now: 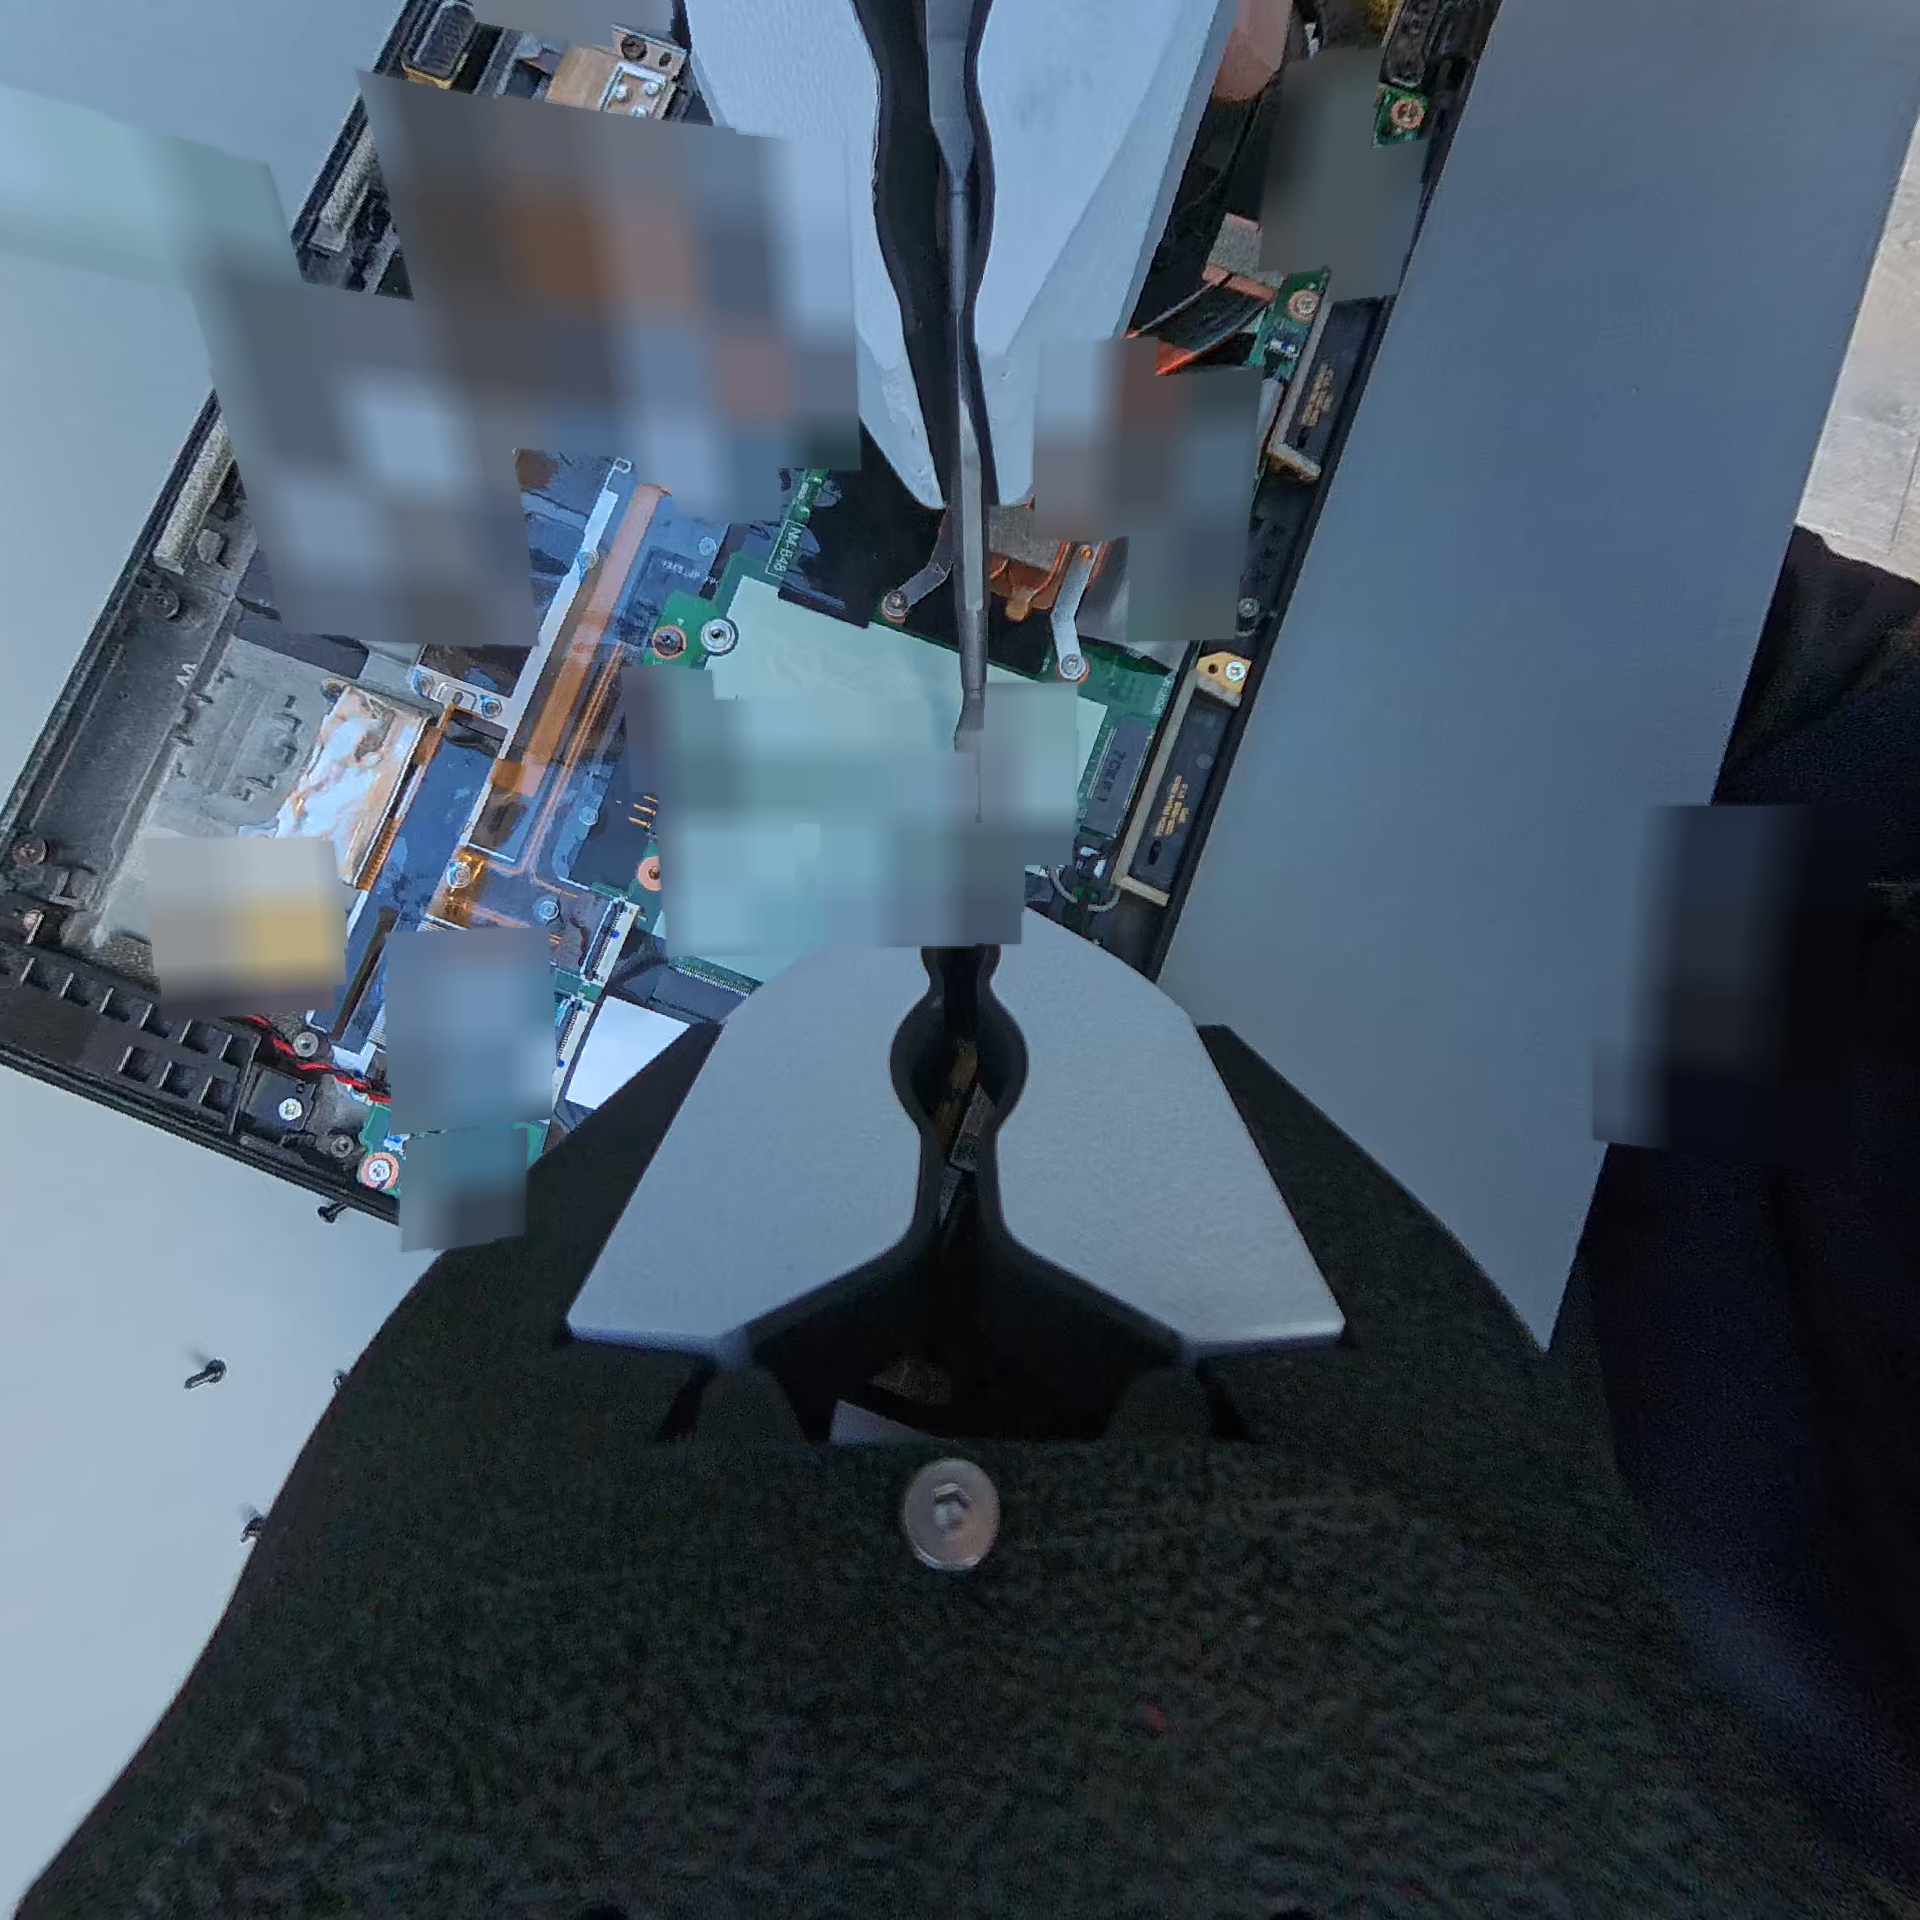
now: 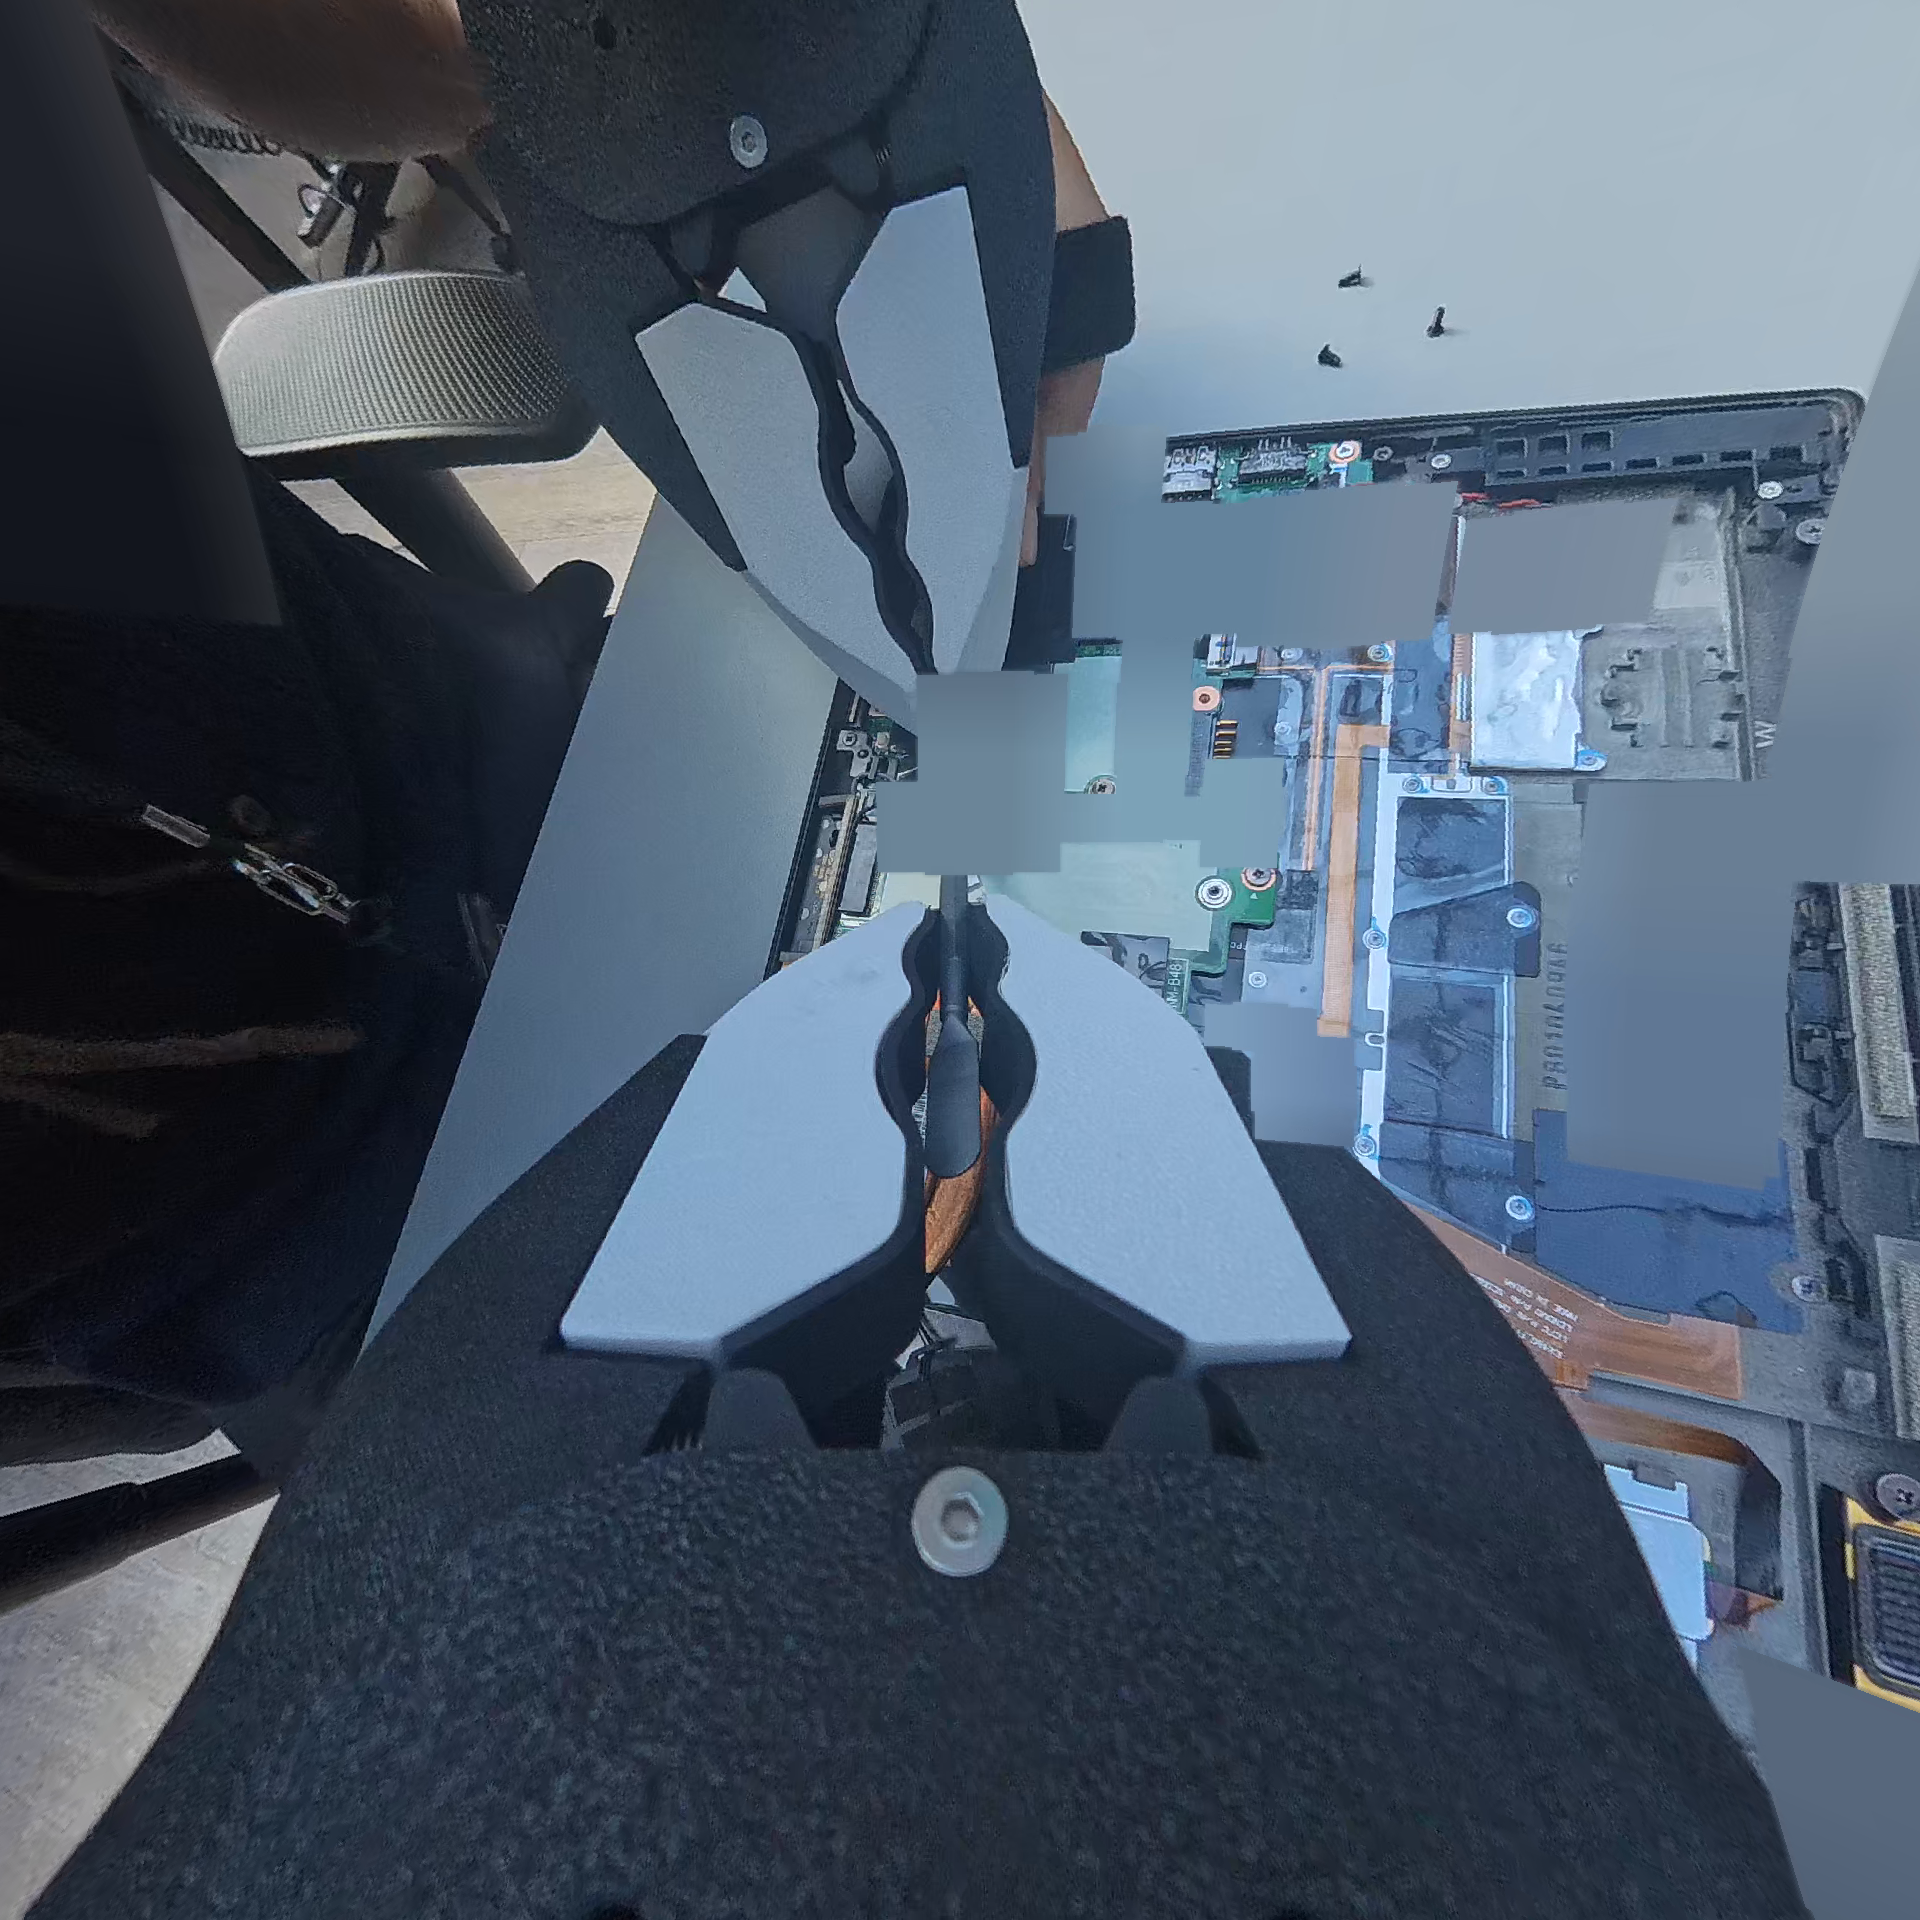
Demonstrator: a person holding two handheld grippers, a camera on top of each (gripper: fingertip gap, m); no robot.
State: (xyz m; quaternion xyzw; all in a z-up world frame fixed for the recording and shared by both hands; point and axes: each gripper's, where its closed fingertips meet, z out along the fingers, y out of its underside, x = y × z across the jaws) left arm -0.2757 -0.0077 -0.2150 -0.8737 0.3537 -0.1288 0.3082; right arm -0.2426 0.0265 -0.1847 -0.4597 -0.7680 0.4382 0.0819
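Right tongs (image 2: pixel 958 935) are pinching a thin screwdriver (image 2: pixel 951 1081), shaft running straight ahead onto the opened laptop (image 2: pixel 1455 935) board, while left tongs (image 1: pixel 958 961), pressed together empty, are hovering opposite its tip.

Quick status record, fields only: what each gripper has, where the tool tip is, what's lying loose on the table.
right gripper: shut on thin dark metal screwdriver
left gripper: shut, holds nothing, above the board
screwdriver tip: down over the green circuit board; contact hidden by a blur patch
work piece: opened black laptop chassis, copper heat pipe showing
loose parts: small black screws on the white table, beside the chassis
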